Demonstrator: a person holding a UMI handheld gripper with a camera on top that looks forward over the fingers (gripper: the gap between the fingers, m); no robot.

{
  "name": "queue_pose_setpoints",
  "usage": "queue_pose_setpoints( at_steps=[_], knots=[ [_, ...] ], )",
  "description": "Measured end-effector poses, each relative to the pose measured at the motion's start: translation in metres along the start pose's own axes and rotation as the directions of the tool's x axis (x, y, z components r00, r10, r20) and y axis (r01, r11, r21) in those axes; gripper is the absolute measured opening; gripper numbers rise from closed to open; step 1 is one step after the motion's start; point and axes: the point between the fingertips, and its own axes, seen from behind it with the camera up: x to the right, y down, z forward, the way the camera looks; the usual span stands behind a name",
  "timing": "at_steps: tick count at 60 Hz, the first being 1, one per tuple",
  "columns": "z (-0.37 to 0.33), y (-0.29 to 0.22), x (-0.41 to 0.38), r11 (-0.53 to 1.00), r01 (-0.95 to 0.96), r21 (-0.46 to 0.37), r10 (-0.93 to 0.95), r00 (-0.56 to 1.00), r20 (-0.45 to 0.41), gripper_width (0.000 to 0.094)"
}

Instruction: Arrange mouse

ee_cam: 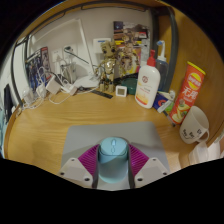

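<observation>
A pale blue-grey computer mouse (112, 160) sits between my gripper's (112, 163) two fingers, its front end pointing ahead, with its scroll wheel showing near the top. The magenta pads (88, 157) press against its left and right sides. The mouse is held above a grey mouse mat (90, 138) that lies on the wooden desk (60, 120) just ahead of the fingers. The mouse's rear end is hidden low between the fingers.
Beyond the mat stand a white lotion bottle (148, 84), a red and yellow crisp tube (189, 88) and a white cup (195, 123) to the right. Cables, a white cube (121, 90) and clutter line the back of the desk by the wall.
</observation>
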Motion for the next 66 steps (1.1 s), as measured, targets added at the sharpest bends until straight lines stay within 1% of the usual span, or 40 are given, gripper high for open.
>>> queue_pose_setpoints(
  at_steps=[7, 9, 15, 16, 19, 29, 38, 51, 59, 66],
  knots=[
    [0.001, 0.0, 0.001, 1.0, -0.025, 0.001, 0.025, 1.0, 0.01, 0.0513],
    [0.001, 0.001, 0.001, 1.0, -0.013, -0.011, 0.013, 1.0, 0.006, 0.0571],
    [-0.009, 0.002, 0.007, 0.998, 0.048, -0.048, -0.05, 0.998, -0.045, 0.0846],
    [-0.012, 0.001, 0.006, 0.997, 0.061, -0.051, -0.063, 0.997, -0.047, 0.0871],
    [-0.024, -0.003, 0.004, 0.996, 0.073, -0.054, -0.076, 0.995, -0.066, 0.0865],
    [-0.085, -0.029, -0.03, 0.999, 0.043, -0.01, -0.043, 0.997, -0.063, 0.0867],
    [-0.15, -0.052, -0.074, 0.997, 0.054, 0.056, -0.049, 0.995, -0.086, 0.086],
    [-0.224, -0.054, -0.172, 0.988, 0.093, 0.123, -0.092, 0.996, -0.009, 0.0851],
    [-0.256, -0.046, -0.232, 0.982, 0.095, 0.162, -0.106, 0.993, 0.059, 0.0853],
    [-0.278, -0.04, -0.268, 0.977, 0.096, 0.189, -0.116, 0.989, 0.096, 0.085]
  ],
)
